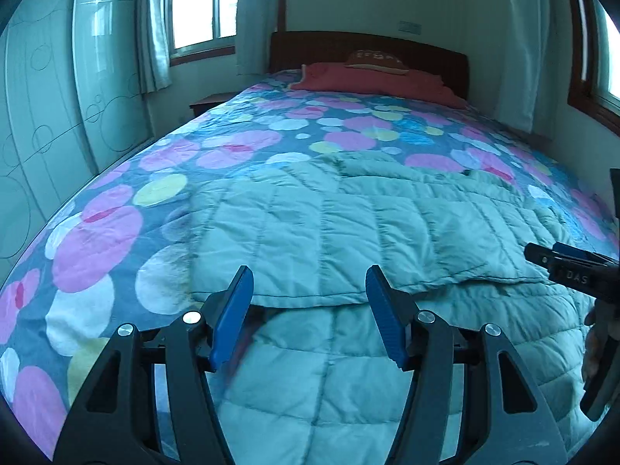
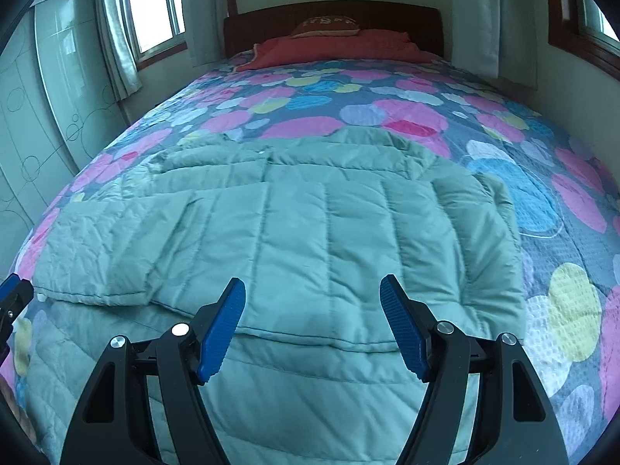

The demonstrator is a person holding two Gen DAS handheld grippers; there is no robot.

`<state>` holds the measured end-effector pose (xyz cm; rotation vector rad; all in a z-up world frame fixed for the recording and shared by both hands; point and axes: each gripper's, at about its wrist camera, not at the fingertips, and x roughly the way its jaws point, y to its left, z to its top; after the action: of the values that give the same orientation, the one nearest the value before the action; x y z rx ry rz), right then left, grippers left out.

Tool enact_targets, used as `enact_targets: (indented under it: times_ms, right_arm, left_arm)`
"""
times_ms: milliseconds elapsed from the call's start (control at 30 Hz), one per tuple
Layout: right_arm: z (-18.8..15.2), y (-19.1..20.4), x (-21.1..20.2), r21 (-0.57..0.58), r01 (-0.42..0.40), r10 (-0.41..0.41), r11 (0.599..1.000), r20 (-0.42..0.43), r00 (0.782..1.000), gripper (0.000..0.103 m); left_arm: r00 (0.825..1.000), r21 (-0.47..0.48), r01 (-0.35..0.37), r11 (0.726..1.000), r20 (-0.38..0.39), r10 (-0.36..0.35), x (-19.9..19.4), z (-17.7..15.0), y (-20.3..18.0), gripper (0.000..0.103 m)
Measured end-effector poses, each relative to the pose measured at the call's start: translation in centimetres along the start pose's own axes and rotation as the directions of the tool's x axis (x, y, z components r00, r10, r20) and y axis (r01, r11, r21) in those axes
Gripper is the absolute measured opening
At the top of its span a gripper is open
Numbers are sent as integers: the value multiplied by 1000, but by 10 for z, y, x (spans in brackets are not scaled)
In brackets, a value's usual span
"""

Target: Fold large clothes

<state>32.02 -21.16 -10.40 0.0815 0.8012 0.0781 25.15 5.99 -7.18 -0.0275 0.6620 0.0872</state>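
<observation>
A large pale green quilted jacket (image 1: 348, 232) lies flat on the bed, with one part folded over the rest so that a hem edge runs across it just beyond my fingers. It also shows in the right wrist view (image 2: 310, 232). My left gripper (image 1: 310, 286) is open and empty, hovering over the jacket near that folded edge. My right gripper (image 2: 312, 294) is open and empty over the jacket's right half. The right gripper also shows at the right edge of the left wrist view (image 1: 550, 261). The left gripper's tip shows at the left edge of the right wrist view (image 2: 11, 290).
The bed is covered by a grey bedspread (image 1: 116, 232) with pink, white and yellow circles. A red pillow (image 1: 372, 81) and a brown cushion (image 1: 374, 60) lie by the wooden headboard (image 1: 426, 50). A glossy wardrobe (image 1: 46, 97) stands left of the bed. Windows with curtains are on both sides.
</observation>
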Motion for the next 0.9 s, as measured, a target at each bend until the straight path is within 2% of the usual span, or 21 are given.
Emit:
enact_targets:
  times_ms: [233,467,533,600,700,800,900]
  right_arm:
    - [14,50,20,38,-104,106,994,-37,994,71]
    - [16,74,52,86,-184,193,979,-114,974,70]
    - [14,77,57,88,-192,202,977,-129,971,52]
    - [12,77,60,92,-215,226,972,-139,964,30]
    - [13,76,56,78,-214,223,974,-125,967,15]
    - [15,69,43,50,-185,188,982,-86,978,11]
    - [19,63,29,-11,-112,112,994,-37,993,10]
  left_arm:
    - [994,-57,-108,993,-10,107,15,6,62,60]
    - [990,-72,-136,988,-39,133,33,3,82,61]
    - [990,-69,-135,988,-46,132,38,1,82,61]
    - [990,-67,-133,989,-50,130,40,1,81,61]
    - [991,-67,-128,989,-48,125,43,2,78,61]
    - [992,-69,-122,990,-41,119,42,5,75,61]
    - [993,-68,-114,991,-35,112,42,9,72,61]
